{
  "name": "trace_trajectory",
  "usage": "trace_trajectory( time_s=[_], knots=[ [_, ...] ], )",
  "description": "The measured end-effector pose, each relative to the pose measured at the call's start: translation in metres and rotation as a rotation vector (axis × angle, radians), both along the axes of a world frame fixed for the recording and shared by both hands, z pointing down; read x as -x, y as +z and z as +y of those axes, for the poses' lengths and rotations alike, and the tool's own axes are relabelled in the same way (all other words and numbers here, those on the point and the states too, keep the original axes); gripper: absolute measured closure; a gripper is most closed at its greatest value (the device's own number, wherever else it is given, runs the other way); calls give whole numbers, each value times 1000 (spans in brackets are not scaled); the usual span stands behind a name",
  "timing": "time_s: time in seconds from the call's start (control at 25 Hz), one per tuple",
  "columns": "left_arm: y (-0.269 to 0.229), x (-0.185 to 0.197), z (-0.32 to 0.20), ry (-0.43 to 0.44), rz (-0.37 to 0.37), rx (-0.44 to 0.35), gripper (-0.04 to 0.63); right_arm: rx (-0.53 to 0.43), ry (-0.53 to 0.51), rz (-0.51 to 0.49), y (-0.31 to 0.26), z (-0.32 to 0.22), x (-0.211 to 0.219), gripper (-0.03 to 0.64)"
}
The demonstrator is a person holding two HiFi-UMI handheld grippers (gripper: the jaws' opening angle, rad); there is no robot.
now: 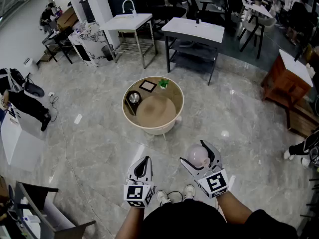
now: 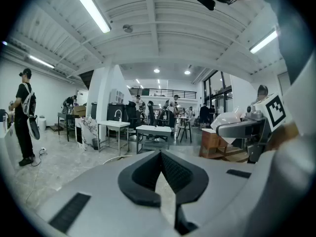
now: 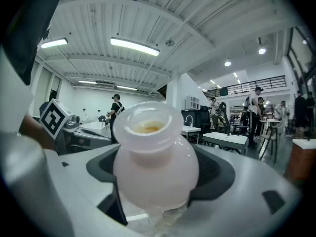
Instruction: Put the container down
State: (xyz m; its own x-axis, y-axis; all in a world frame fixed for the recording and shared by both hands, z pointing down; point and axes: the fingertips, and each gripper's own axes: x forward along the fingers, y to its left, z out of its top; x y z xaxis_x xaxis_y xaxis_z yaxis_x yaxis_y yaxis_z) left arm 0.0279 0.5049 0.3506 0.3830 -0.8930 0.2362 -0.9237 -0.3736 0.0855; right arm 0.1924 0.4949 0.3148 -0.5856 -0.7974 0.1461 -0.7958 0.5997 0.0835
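The container (image 1: 199, 157) is a pale pink, round-bellied jar with a wide open neck. My right gripper (image 1: 195, 154) is shut on it, holding it over the floor near the round table (image 1: 130, 117). In the right gripper view the jar (image 3: 153, 147) stands upright and fills the space between the dark pads (image 3: 219, 174), with something yellowish inside its neck. My left gripper (image 1: 143, 162) is shut on nothing, level with the right one and to its left. In the left gripper view its pads (image 2: 175, 174) meet, and the jar (image 2: 228, 120) shows at the right.
The low round table carries a brown disc (image 1: 155, 111), a dark tray with a metal bowl (image 1: 133, 97), a black frame (image 1: 147, 85) and a small green plant (image 1: 163, 83). Two white tables (image 1: 127, 21) (image 1: 194, 30) stand behind it. A wooden cabinet (image 1: 291, 81) is at the right.
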Motion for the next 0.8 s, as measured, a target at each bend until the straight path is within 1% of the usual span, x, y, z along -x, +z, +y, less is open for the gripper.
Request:
trace_trajectory(
  time_s=[0.4,0.6,0.8],
  knots=[
    [-1,15,4,-17,11,5,601,-8,7,5,-5,3,8,212],
    [-3,24,3,-13,11,-4,601,-56,5,-45,-20,5,16,210],
    [-2,35,0,0,11,-11,601,-82,0,-63,-27,3,32,212]
  ],
)
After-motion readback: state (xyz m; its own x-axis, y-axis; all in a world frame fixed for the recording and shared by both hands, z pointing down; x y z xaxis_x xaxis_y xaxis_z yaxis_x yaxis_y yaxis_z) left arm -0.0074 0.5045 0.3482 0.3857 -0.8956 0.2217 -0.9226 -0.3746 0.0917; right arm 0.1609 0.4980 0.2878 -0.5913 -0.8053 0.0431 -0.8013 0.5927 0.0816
